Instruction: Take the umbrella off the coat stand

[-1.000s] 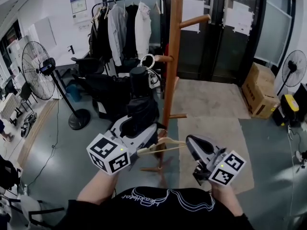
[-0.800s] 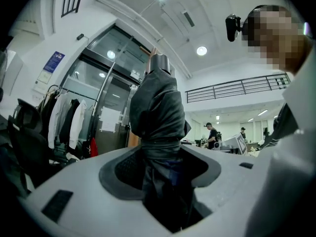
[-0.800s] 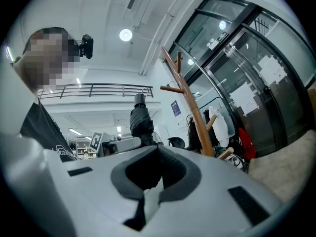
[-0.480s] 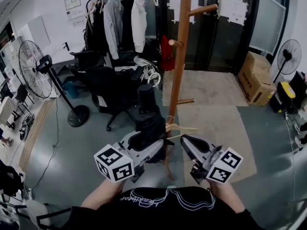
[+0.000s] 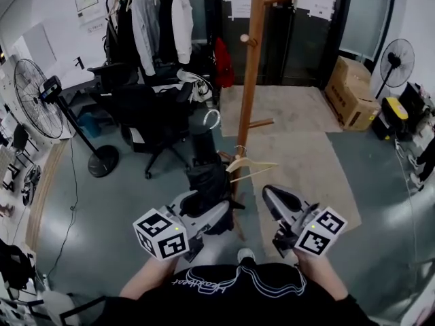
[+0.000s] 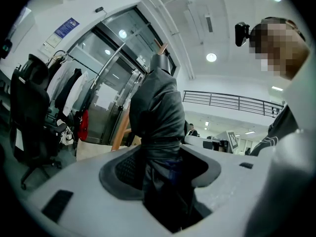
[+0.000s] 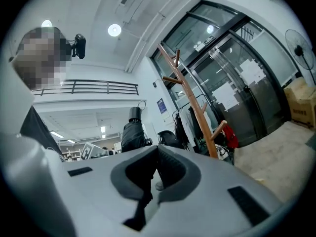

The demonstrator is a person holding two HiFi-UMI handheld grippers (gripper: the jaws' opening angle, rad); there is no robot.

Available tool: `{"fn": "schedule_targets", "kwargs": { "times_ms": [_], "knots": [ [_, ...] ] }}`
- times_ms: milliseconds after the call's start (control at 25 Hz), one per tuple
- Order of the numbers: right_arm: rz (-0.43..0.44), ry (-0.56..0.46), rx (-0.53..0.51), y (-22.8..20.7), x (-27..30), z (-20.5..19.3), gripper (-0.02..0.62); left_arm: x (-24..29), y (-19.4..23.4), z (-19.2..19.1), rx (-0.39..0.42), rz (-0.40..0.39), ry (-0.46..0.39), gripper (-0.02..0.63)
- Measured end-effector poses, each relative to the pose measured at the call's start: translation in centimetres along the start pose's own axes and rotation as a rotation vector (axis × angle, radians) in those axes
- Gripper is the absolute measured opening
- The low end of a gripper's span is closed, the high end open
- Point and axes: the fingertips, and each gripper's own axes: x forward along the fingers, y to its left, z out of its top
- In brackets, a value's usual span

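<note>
Umbrella (image 5: 204, 175) sat clamped in the left gripper (image 5: 204, 208), clear of the coat stand (image 5: 249, 80), the right gripper (image 5: 270, 194) with jaws together and empty; removal looked done, leaving seemingly only a steady carry away.

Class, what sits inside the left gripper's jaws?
A black folded fabric umbrella stands clamped between them, held by the left gripper. Its lower end cannot be seen: the grey jaws cover it.
</note>
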Motion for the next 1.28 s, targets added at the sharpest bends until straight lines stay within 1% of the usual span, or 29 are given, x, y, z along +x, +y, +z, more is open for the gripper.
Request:
{"fn": "schedule_targets", "kwargs": {
  "times_ms": [120,200,360,880,1280],
  "knots": [
    [-0.028,-0.008,0.016,0.0,-0.7,-0.2,0.002,-0.2,-0.5,-0.3,-0.002,-0.017,0.001,0.222],
    [-0.033,-0.006,0.007,0.3,-1.0,-0.3,0.002,-0.2,-1.0,-0.5,-0.001,-0.028,0.001,0.222],
    [-0.010,-0.004,-0.020,1.2,-1.3,0.0,0.002,-0.2,-1.7,-0.6,0.004,-0.035,0.005,0.222],
    [0.035,0.010,-0.013,1.6,-0.2,0.3,0.002,-0.8,-1.5,0.1,0.003,0.001,0.001,0.222],
    [0.034,0.000,-0.016,1.1,0.7,1.0,0.002,-0.6,-1.2,0.7,0.019,0.004,0.000,0.222]
  ]
}}
